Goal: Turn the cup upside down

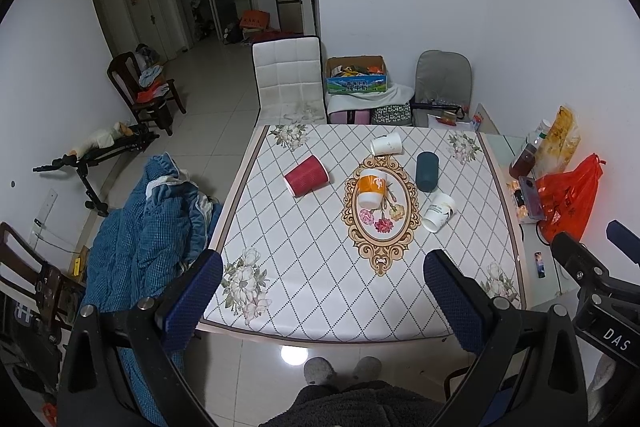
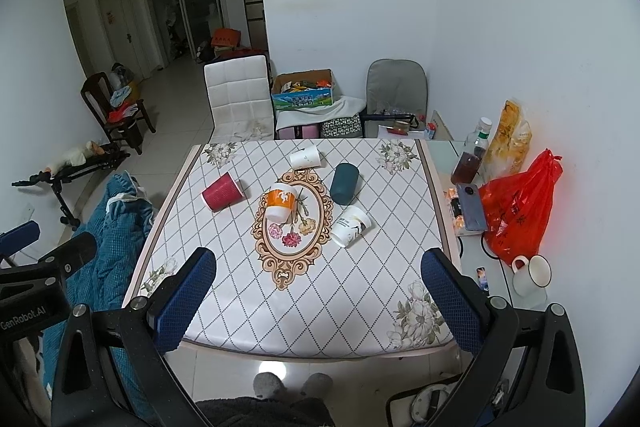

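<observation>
while both tools gape, the orange cup (image 1: pixel 373 188) lies well ahead.

Five cups sit on the table (image 2: pixel 248 299): one red cup (image 2: pixel 222 191), one orange-and-white cup (image 2: pixel 281 201), one dark teal cup (image 2: pixel 344 183), and two white paper cups (image 2: pixel 305 157) (image 2: pixel 351 225). To the side are one white mug (image 2: pixel 532 275), one red plastic bag (image 2: pixel 520 211) and one bottle (image 2: pixel 474 153). Three chairs (image 2: pixel 239 95) (image 2: pixel 396 87) (image 2: pixel 114 111) stand beyond the table.
</observation>
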Tool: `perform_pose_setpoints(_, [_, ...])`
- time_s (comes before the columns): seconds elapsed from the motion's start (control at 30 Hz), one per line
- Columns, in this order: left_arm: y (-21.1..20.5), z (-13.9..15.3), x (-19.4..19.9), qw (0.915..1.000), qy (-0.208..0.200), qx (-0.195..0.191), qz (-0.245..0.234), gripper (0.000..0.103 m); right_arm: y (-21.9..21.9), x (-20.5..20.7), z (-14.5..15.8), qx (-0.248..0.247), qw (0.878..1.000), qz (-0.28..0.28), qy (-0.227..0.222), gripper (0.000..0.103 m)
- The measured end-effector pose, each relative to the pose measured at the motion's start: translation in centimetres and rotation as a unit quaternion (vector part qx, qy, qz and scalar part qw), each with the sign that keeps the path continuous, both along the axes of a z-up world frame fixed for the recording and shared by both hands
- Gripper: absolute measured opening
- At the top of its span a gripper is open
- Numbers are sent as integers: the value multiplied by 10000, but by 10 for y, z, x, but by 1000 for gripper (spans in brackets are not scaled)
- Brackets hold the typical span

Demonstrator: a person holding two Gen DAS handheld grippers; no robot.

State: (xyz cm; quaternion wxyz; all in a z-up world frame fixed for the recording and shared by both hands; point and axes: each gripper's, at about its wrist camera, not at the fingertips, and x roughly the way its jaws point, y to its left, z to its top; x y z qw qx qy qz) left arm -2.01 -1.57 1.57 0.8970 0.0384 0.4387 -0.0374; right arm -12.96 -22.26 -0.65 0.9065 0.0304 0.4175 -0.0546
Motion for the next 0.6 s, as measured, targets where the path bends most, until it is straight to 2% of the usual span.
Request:
perform_pose_setpoints(0.37, [-7,-2,1,10000,44,4,-19,103,1,-3,-3,61,10000,38,32,103])
perform_pose_setpoints(0.6, [-12,-15,5,9999,158,6,63,103,-11,15,-12,129,9997,76,181,103])
